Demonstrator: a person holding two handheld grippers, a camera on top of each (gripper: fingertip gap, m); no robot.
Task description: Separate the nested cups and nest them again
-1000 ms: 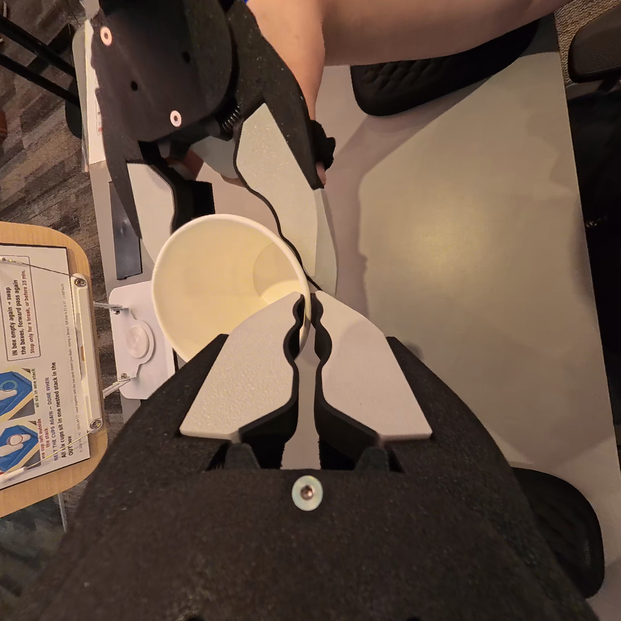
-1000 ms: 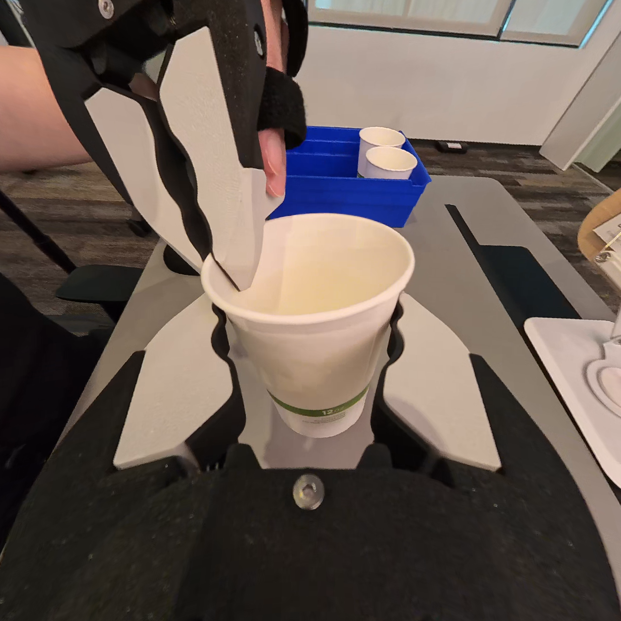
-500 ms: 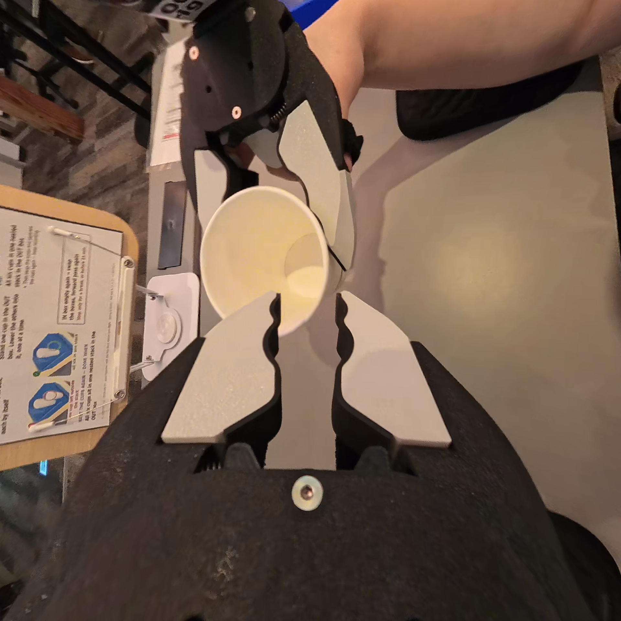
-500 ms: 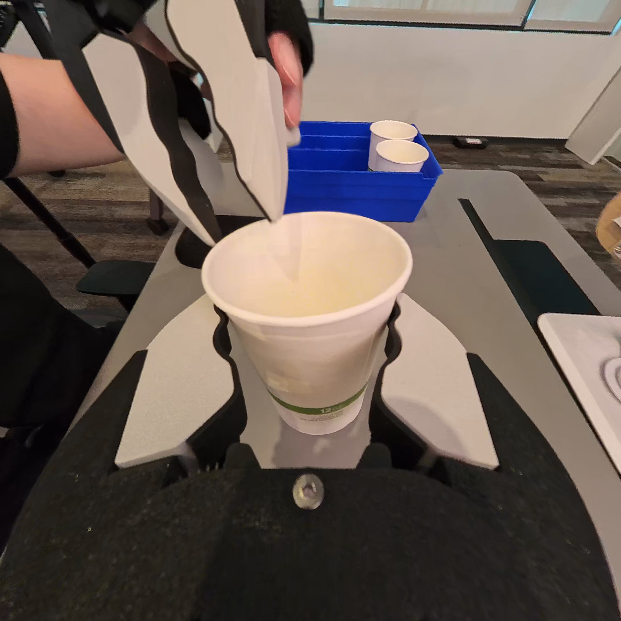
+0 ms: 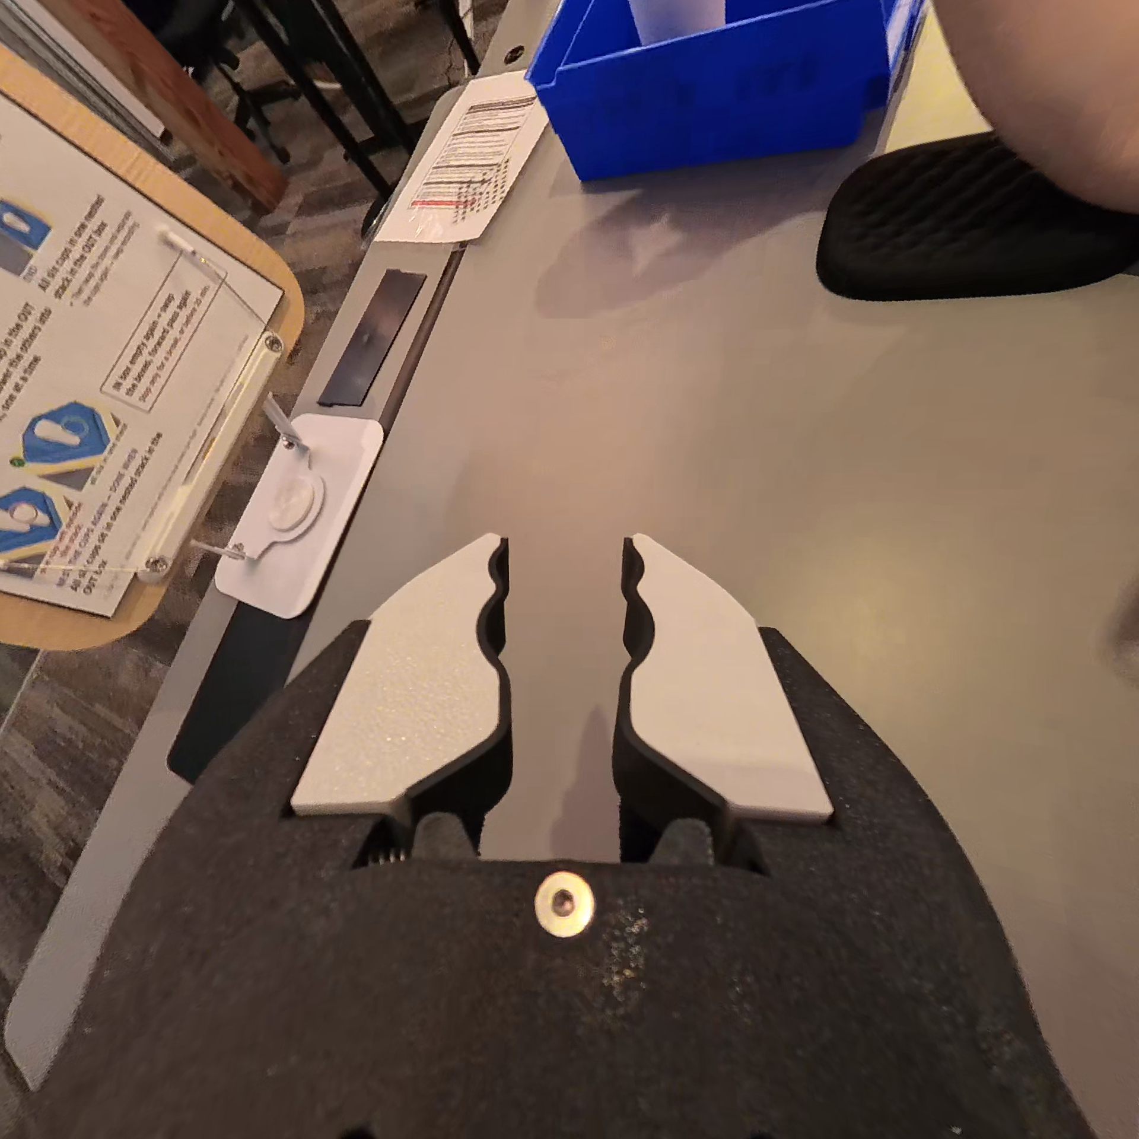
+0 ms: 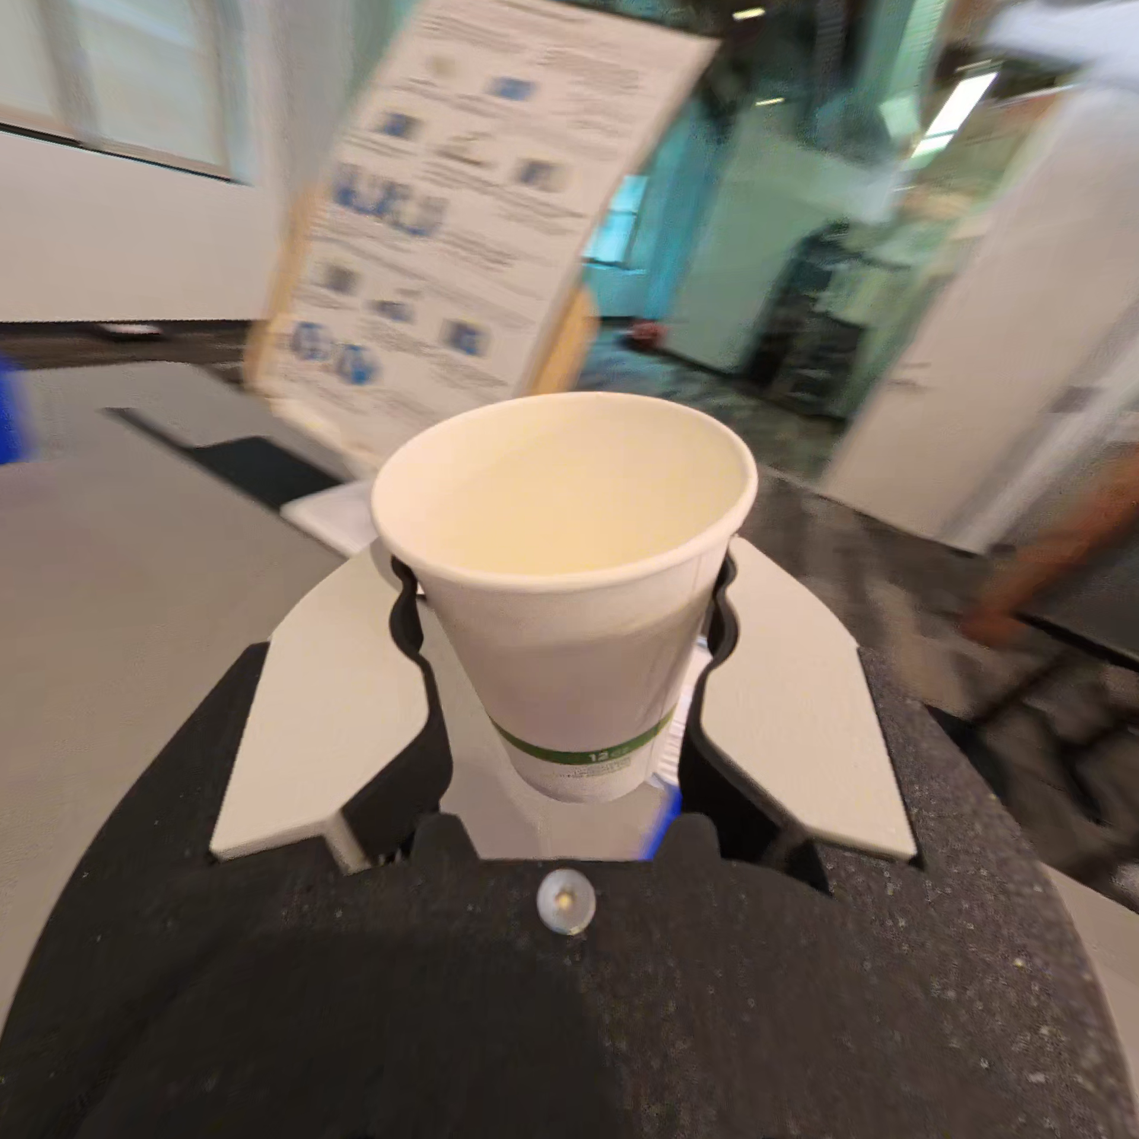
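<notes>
My right gripper point(image 6: 562, 561) is shut on a white paper cup point(image 6: 573, 647) with a green band near its base. It holds the cup upright by the sides just under the rim, and the cup's inside looks empty. The right wrist view is blurred by motion. My left gripper point(image 5: 566, 545) is open and empty, low over the grey table point(image 5: 709, 431). A blue bin point(image 5: 715, 105) stands at the far end of the table, with a pale cup point(image 5: 678, 18) partly showing in it at the top edge. The held cup is not in the left wrist view.
An instruction board point(image 5: 92, 400) on a wooden panel stands off the table's left edge, and it also shows behind the cup in the right wrist view point(image 6: 456, 216). A white mount plate point(image 5: 302, 518) and a paper sheet point(image 5: 468, 166) lie along the left edge. A black padded chair part point(image 5: 961, 222) and a person's arm point(image 5: 1048, 92) are at the right.
My left gripper let go of the cup's rim, opened and pulled away, so the cup left its view. My right gripper swung round with the cup, away from the blue bin towards the board.
</notes>
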